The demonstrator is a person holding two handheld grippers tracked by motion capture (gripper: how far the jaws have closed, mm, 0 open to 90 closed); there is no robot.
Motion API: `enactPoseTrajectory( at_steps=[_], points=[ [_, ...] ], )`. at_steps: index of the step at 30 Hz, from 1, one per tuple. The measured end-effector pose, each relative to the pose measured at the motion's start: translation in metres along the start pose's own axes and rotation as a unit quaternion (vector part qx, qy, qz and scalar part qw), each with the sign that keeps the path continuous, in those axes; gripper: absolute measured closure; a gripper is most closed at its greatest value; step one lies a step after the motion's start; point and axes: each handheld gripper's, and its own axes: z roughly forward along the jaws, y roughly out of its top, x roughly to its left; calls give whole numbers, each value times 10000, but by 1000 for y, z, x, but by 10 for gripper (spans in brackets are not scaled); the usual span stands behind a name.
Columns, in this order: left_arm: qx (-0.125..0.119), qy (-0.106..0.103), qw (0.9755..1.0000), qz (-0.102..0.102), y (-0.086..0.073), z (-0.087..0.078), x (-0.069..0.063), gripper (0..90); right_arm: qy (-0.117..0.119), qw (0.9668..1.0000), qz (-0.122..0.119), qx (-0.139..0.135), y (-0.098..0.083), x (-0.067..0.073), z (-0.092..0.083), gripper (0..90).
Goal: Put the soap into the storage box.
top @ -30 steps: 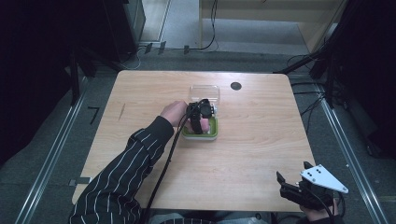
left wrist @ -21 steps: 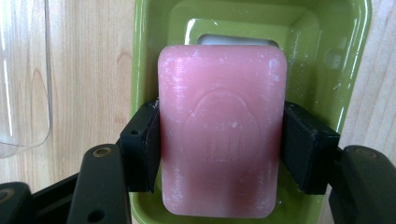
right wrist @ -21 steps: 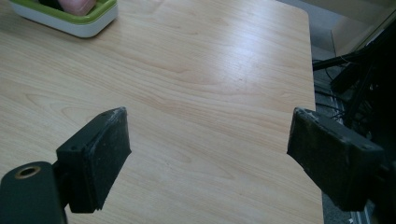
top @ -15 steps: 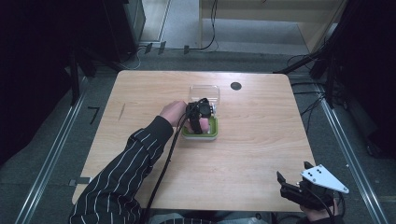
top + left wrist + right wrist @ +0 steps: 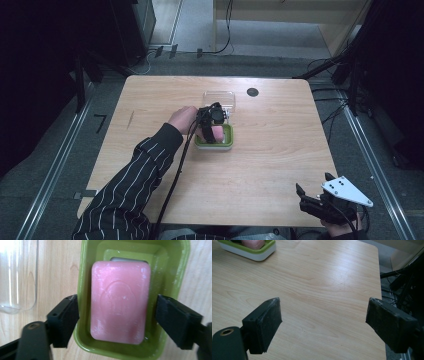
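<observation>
A pink soap bar (image 5: 120,301) is seen lying in a green soap dish (image 5: 172,272) on the wooden bench (image 5: 270,165). The left gripper (image 5: 117,322) is held above the dish, and its fingers (image 5: 63,320) are spread apart, one at each long side of the dish. The left-hand finger in the left gripper view appears to touch the dish's outer rim, though contact cannot be judged with certainty from this angle; the other finger is placed just beside the opposite rim. The soap lies between the two fingers, apart from both. A clear plastic lid (image 5: 18,275) is seen on the bench just beyond the left-hand finger, next to the dish.

The right gripper (image 5: 324,325) is held low over the near right corner of the bench, well apart from the dish. Its fingers (image 5: 263,323) are wide apart, with only bare wood between them. A small dark round disc (image 5: 252,92) is set into the bench beyond the lid.
</observation>
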Motion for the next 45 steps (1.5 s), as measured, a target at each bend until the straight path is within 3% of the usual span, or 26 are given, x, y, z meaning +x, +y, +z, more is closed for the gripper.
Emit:
enactPoseTrajectory(
  at_steps=[5, 11, 14, 24, 37, 45],
  points=[
    [82, -126, 9994, -324, -1, -6, -3, 83, 18, 10000, -5, -14, 1, 0, 1, 135],
    [119, -116, 9966, -805, -5, -16, -7, 34, 35, 10000, -22, -25, 2, 1, 2, 135],
    [109, -78, 9956, -923, -9, -22, -10, 24, 51, 10000, -39, -39, 2, 1, 3, 134],
    [201, -75, 9938, -1094, -18, -32, -27, 19, 88, 9999, -69, -63, 4, 2, 5, 135],
    [254, -36, 9873, -1568, -41, -41, -50, 18, 145, 9998, -91, -79, 6, 3, 7, 135],
    [314, -31, 9844, -1731, -57, -46, -66, 18, 172, 9997, -119, -91, 7, 5, 8, 135]
  ],
)
